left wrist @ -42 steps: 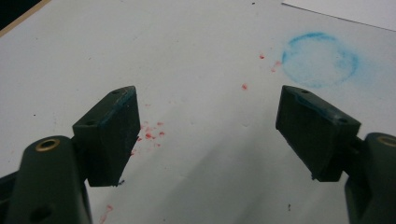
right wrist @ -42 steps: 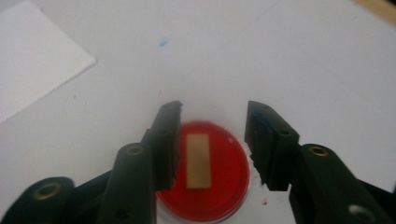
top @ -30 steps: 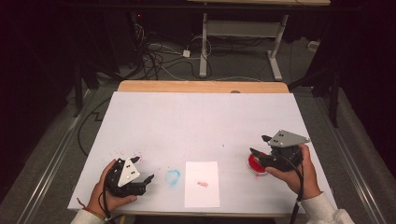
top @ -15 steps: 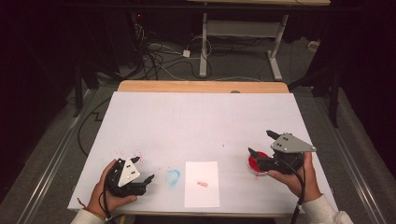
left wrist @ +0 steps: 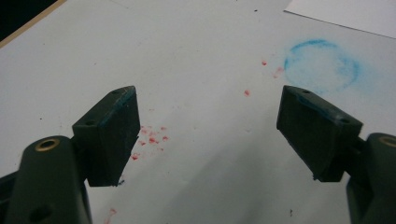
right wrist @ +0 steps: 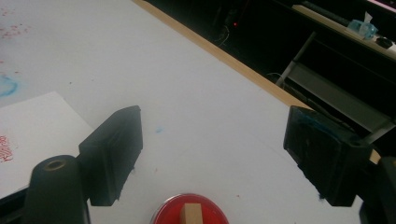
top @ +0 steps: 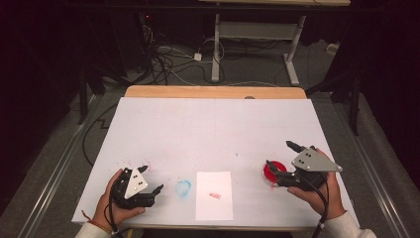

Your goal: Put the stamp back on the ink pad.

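Right tool (top: pixel 278 154) has backed slightly off the red ink pad (top: pixel 273 171), jaws just opened wide, nothing between them; stamp stands in the pad on the counter (top: pixel 213 129) right of the paper (top: pixel 214 195); left tool (top: pixel 152 181) rests spread, empty. Risk: a careless regrasp tips the stamp, smearing red ink on the counter.

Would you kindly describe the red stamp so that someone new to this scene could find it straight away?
Start at the white table and go to its near right corner, where the right tongs hover open. The red stamp stands just beneath them, right of the white paper sheet. It is the one solid round red thing, with a wooden peg on top, unlike the flat ink smudges.
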Motion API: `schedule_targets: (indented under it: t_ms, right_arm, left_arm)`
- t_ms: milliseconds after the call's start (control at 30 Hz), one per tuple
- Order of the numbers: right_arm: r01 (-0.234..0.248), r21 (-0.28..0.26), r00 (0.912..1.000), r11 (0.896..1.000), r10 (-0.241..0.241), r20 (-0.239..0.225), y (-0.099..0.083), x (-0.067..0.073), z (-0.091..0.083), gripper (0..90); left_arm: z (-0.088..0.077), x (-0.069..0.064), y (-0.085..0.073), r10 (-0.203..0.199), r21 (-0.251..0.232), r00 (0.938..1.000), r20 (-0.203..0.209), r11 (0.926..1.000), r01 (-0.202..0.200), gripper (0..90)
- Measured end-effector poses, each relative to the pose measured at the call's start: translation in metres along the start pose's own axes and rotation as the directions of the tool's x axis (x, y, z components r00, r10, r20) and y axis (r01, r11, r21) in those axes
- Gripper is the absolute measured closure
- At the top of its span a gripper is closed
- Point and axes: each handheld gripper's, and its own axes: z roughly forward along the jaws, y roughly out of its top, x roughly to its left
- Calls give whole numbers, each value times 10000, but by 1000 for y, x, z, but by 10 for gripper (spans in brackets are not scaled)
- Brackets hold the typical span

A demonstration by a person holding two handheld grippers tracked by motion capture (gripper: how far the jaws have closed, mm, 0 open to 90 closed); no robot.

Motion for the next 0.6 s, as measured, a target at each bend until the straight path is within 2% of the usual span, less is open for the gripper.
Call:
schedule_targets:
  t_ms: [133, 200, 600]
  right_arm:
    - [131, -142, 9999, 9998, -131, 7, -1, 1, -4, 194]
    - [276, -133, 9995, 9995, -274, 160, -2, 2, -6, 188]
    - [307, -34, 9990, 9995, -305, 322, -14, -1, -18, 187]
  left_arm:
    - [0, 0, 0, -10, -2, 10000, 4, 10000, 10, 210]
    - [0, 0, 0, -11, -21, 10000, 10, 10000, 11, 210]
    - [0, 0, 0, 50, -1, 10000, -35, 10000, -50, 210]
